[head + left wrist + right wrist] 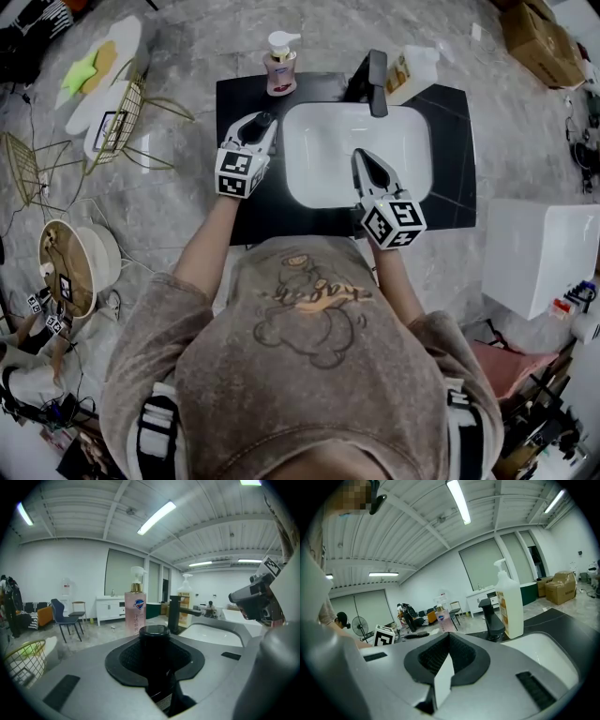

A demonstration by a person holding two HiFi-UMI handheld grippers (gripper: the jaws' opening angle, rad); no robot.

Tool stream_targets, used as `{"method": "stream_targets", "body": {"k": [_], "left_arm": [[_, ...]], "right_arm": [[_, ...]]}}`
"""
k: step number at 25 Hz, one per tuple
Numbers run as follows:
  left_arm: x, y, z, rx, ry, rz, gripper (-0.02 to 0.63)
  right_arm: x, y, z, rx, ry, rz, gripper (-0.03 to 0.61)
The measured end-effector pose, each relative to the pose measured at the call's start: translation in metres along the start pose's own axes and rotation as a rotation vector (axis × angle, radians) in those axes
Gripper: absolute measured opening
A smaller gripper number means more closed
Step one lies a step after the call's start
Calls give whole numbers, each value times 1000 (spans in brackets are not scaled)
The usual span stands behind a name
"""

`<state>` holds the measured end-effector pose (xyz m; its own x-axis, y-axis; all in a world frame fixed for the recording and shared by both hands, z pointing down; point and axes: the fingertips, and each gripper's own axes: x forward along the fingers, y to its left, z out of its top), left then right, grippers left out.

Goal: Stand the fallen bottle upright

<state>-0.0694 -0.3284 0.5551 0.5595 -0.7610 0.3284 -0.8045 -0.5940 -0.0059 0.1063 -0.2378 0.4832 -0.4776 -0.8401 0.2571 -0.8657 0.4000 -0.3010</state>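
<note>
I am looking down on a black counter surface (450,159) with a white rectangular basin (328,178) sunk into it. A black faucet (377,80) stands at the basin's back edge. Behind it are a pink pump bottle of hand soap (280,67) on the left and a white pump bottle (412,73) on the right.

The right gripper (366,159) hangs over the basin with its jaws drawn together and nothing between them.

The left gripper (255,129) is over the strip of counter left of the basin, just in front of the pink soap. Its jaws are clamped on the task's black bottle (154,653).

In the left gripper view the bottle looks vertical, so I judge the tipping-up is nearly finished and the step in hand is setting it down. No view shows whether its base is on the surface. To do this well I would:

- keep the gripper level and lower it slowly until the base sits flat;
- part the jaws only a little at first, to check that the bottle does not lean;
- draw straight back, away from the pink soap nearby.

The right gripper could stay clear over the basin.

The black bottle is a slim, dark cylinder with a flat round top, glossy and almost the same colour as the counter. A pale label edge shows low on its side, just under the jaw pads.
</note>
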Motion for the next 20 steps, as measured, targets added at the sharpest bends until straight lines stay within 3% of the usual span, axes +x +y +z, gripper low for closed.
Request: {"method": "stream_targets", "body": {"k": [20], "left_arm": [[-18, -11, -12, 2, 4, 12, 117]], "right_arm": [[3, 11, -9, -13, 30, 28, -2]]}}
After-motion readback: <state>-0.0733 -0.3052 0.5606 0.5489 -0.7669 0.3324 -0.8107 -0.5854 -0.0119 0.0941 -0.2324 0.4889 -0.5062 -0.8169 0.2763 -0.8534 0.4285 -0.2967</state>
